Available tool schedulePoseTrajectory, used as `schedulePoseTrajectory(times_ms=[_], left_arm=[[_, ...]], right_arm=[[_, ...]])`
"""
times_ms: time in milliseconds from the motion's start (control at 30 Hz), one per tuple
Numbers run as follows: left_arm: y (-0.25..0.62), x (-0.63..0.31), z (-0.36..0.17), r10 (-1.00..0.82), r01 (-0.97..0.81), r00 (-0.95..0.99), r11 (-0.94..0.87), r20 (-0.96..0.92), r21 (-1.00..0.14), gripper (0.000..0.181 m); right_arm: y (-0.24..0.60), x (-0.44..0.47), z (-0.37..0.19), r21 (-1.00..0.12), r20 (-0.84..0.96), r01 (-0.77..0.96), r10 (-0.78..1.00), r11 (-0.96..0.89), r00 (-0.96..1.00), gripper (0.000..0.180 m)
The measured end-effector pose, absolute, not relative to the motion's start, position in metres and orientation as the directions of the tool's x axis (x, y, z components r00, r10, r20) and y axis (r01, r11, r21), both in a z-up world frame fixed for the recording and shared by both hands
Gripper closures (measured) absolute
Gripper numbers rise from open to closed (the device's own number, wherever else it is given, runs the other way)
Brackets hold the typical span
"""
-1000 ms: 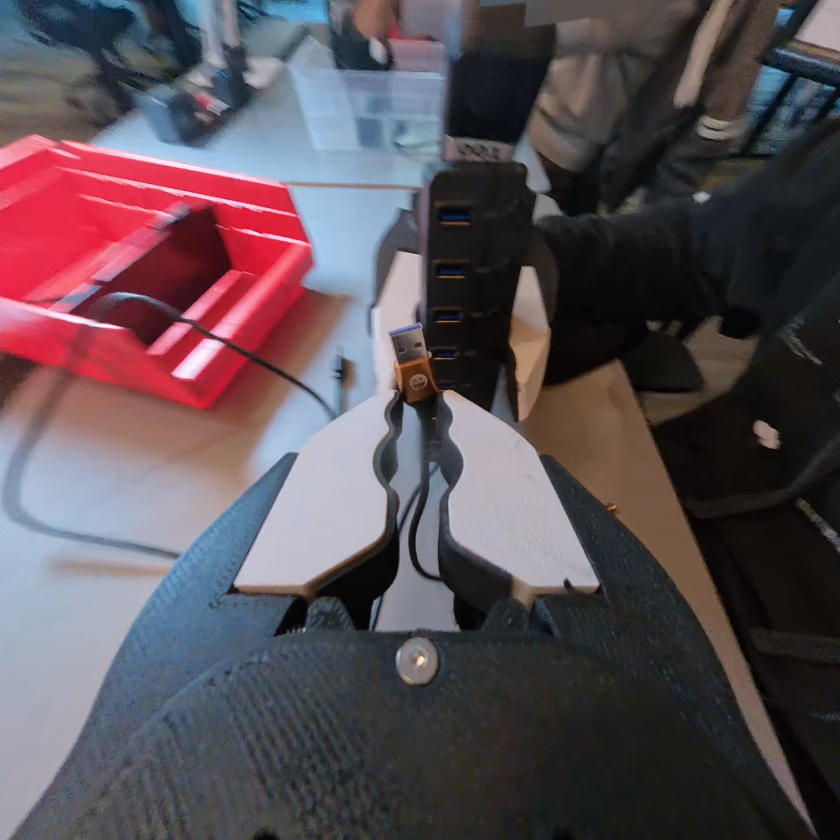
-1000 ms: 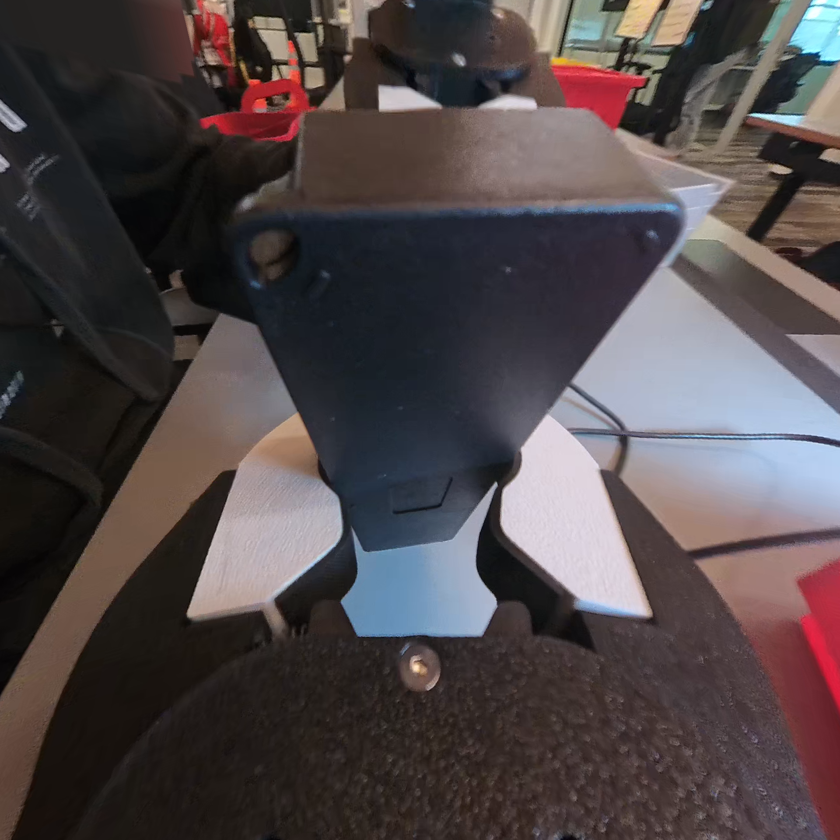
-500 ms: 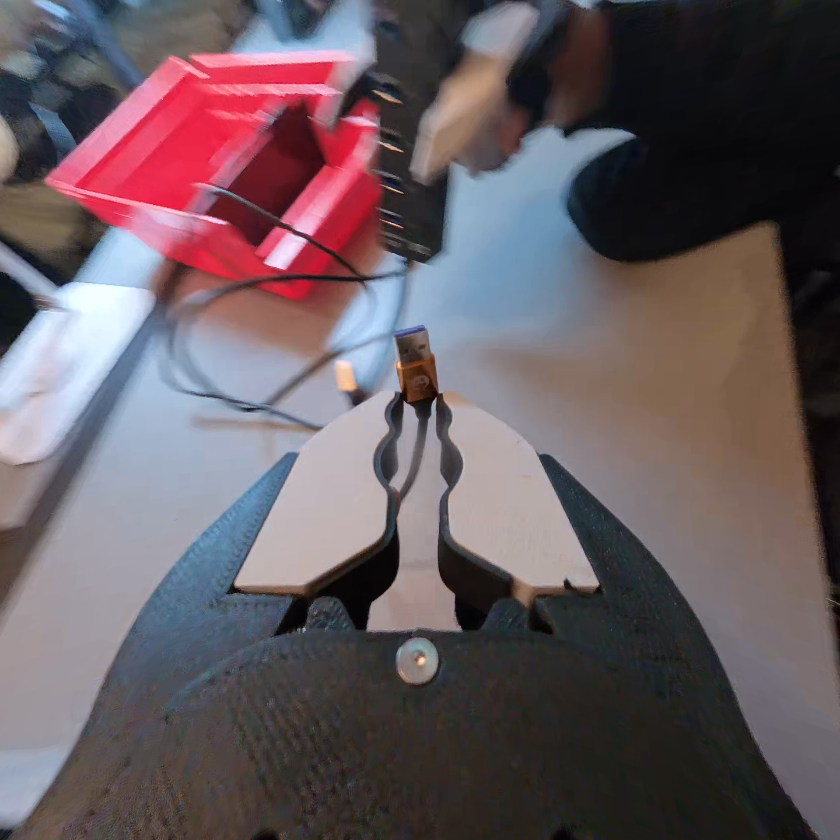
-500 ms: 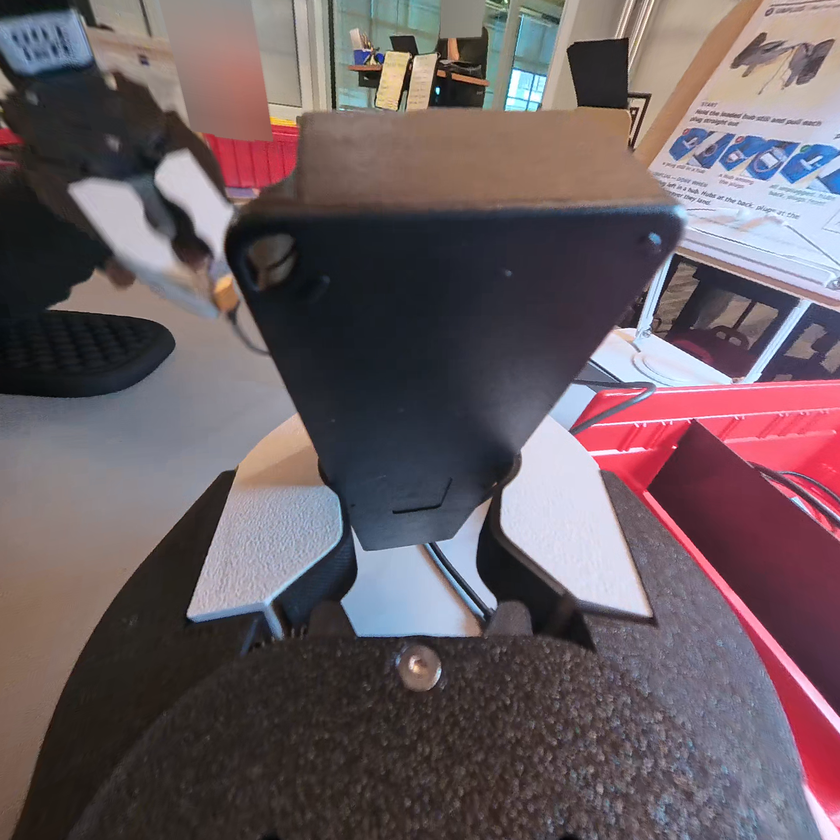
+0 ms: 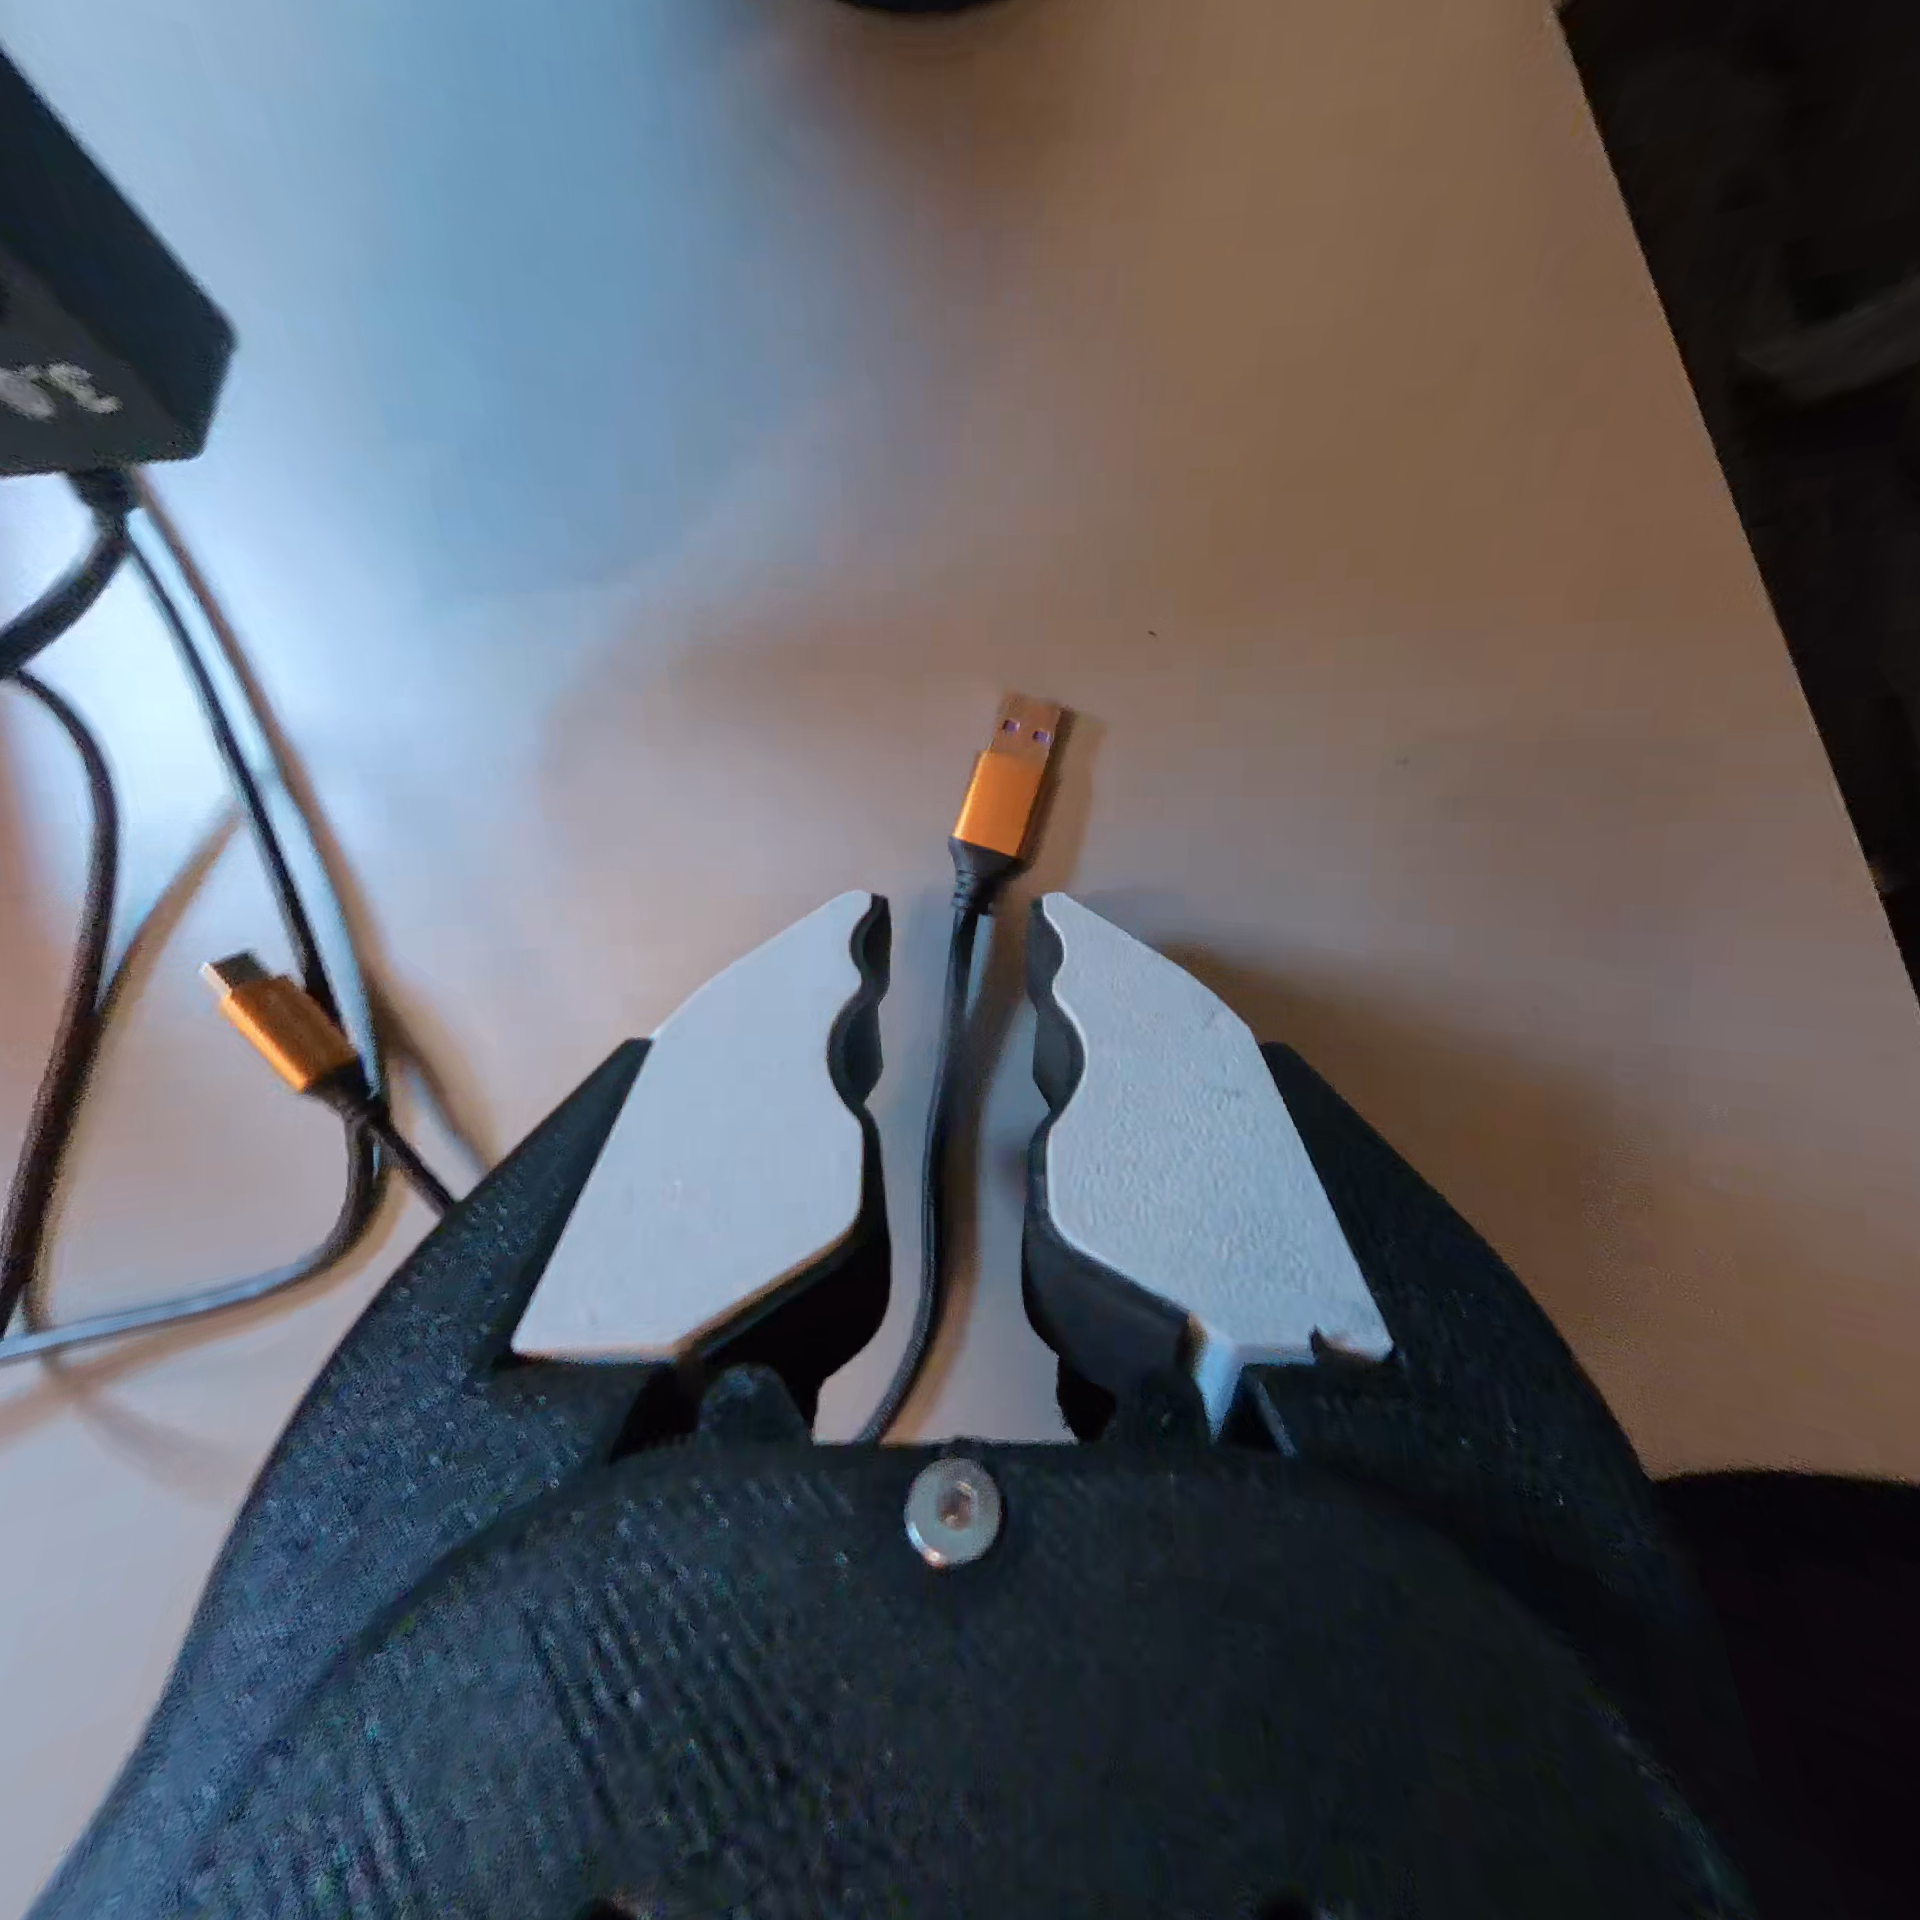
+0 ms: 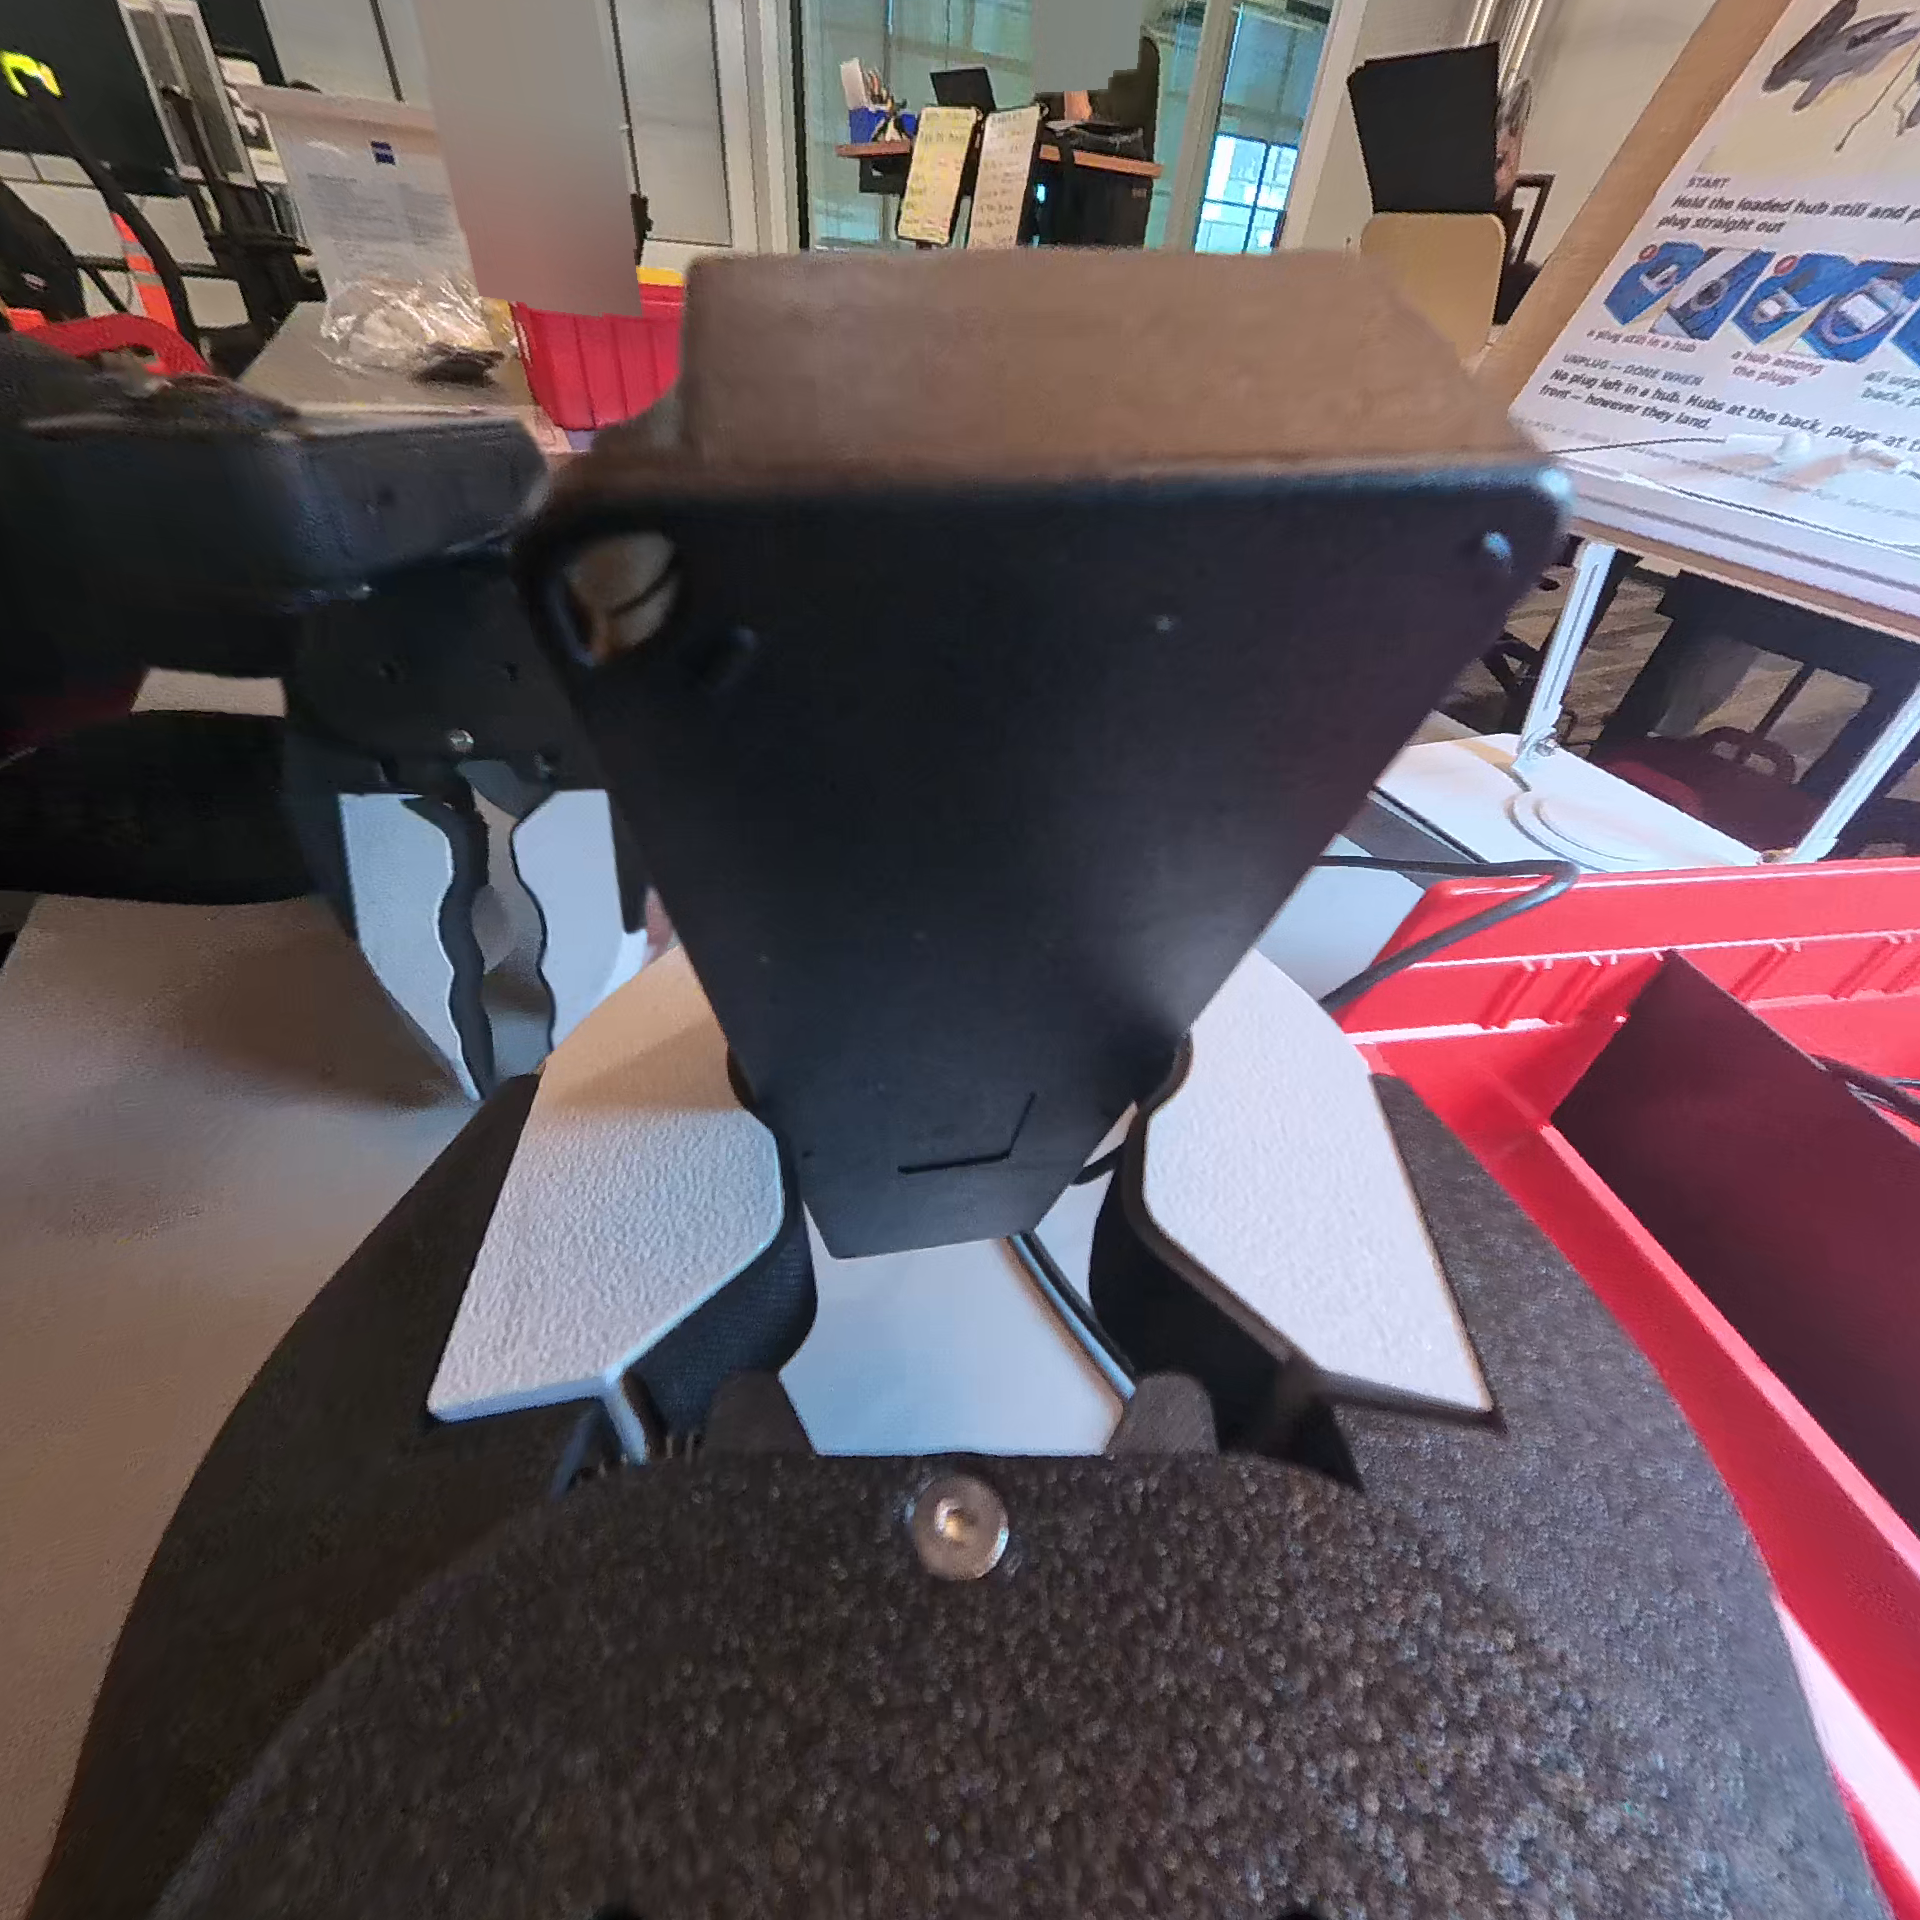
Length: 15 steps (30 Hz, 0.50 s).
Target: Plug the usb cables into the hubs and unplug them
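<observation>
The left gripper (image 5: 956, 909) points down at the pale table (image 5: 1299, 436), its jaws spread apart. Between them runs a black cable (image 5: 940, 1143), touching neither finger; its orange plug (image 5: 1006, 795) lies flat on the table just past the fingertips, metal end pointing away. To the left a second orange plug (image 5: 281, 1023) lies among loops of other dark cables (image 5: 73, 748), and a black box (image 5: 94, 322) sits at the upper left edge with cables leaving its corner.

The right gripper (image 6: 961, 1174) has its jaws pinching the narrow lower end of a black hub (image 6: 1029, 748), which stands upright and fills the middle of the right wrist view. To its right is a red bin (image 6: 1621, 935) with a dark divider (image 6: 1756, 1101) inside; a black wire (image 6: 1455, 925) drapes over its rim, and more dark wires show at the far edge within it. The left gripper (image 6: 499, 1029) appears beyond the hub on the left, fingers down over the table
</observation>
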<state>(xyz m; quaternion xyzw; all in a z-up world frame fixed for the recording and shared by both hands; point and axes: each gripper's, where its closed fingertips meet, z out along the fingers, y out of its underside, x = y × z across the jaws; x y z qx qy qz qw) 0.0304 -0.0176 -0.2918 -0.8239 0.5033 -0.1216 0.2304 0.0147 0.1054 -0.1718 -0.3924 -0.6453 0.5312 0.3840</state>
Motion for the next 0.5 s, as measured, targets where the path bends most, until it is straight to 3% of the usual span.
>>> schedulePoseTrajectory(times_ms=[133, 267, 367, 500], left_arm=[[-0.018, 0.038, -0.303, -0.938, -0.823, 0.345, -0.321, 0.036, -0.468, 0.156], [-0.015, 0.037, -0.305, -0.928, -0.793, 0.37, -0.337, 0.039, -0.508, 0.173], [-0.014, 0.031, -0.304, -0.874, -0.745, 0.486, -0.421, 0.012, -0.518, 0.174], [-0.012, 0.019, -0.263, -0.735, -0.533, 0.674, -0.559, 0.081, -0.635, 0.174]], right_arm=[[0.103, 0.015, -0.175, -0.981, 0.107, 0.103, 0.908, 0.162, -0.405, 0.114], [0.101, 0.016, -0.178, -0.98, 0.106, 0.111, 0.9, 0.167, -0.423, 0.114], [0.095, 0.018, -0.179, -0.978, 0.112, 0.108, 0.883, 0.179, -0.456, 0.114], [0.081, 0.024, -0.183, -0.97, 0.13, 0.106, 0.837, 0.218, -0.532, 0.114]])
